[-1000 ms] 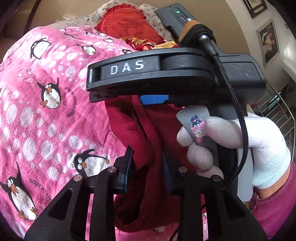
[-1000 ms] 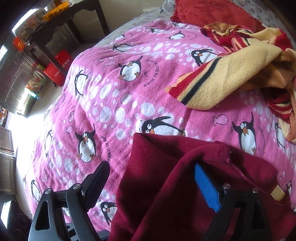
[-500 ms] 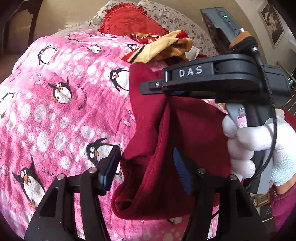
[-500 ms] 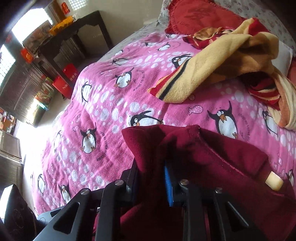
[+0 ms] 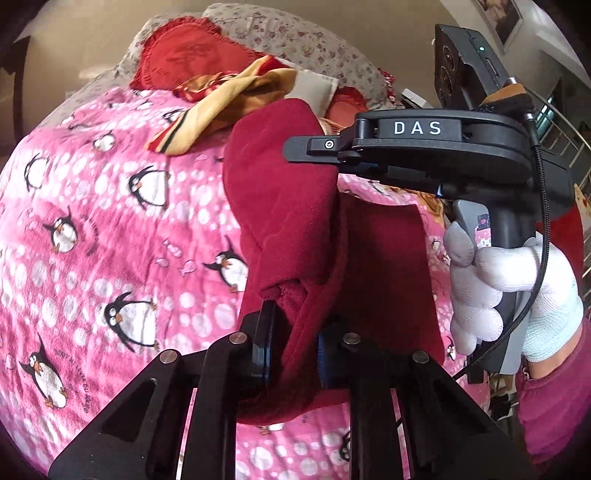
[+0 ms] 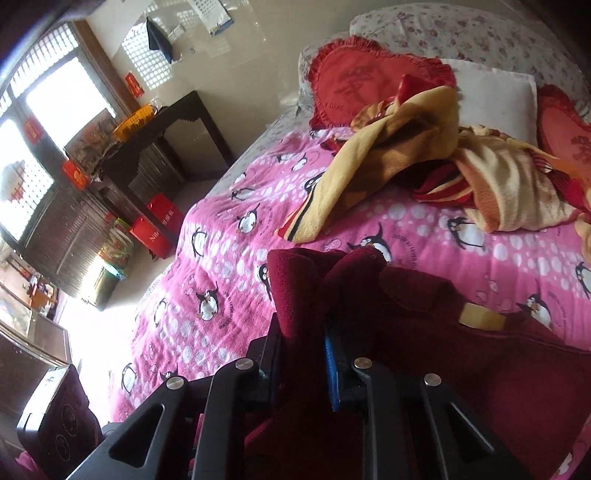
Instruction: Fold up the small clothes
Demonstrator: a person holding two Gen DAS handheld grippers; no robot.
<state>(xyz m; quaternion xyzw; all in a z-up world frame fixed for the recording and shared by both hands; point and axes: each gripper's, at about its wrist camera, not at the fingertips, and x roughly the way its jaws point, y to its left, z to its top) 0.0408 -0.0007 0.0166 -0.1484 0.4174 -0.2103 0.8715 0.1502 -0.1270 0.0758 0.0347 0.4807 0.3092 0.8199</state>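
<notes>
The dark red garment (image 5: 280,206) hangs in the air above the pink penguin blanket (image 5: 110,229), stretched between the two grippers. The left gripper (image 5: 293,332) has its jaws closed narrowly on a bunched fold at the garment's lower edge, cloth filling the gap between the pads. Above that grip, the right gripper (image 5: 332,162), marked DAS and held by a white-gloved hand (image 5: 509,291), pinches the garment's upper part, so the fabric drapes down from one tool to the other. In the right wrist view, the right gripper (image 6: 303,339) likewise has its jaws drawn close on a thick ridge of the garment (image 6: 424,314), which rises above the fingertips in two rounded humps; a small tan tag (image 6: 480,317) shows on the cloth to the right of the grip. Beyond the garment on the blanket (image 6: 240,295) lies a crumpled yellow and red striped cloth (image 6: 388,147), and farther behind it a red heart-shaped cushion (image 6: 354,81) leans against a floral pillow (image 6: 461,33).
</notes>
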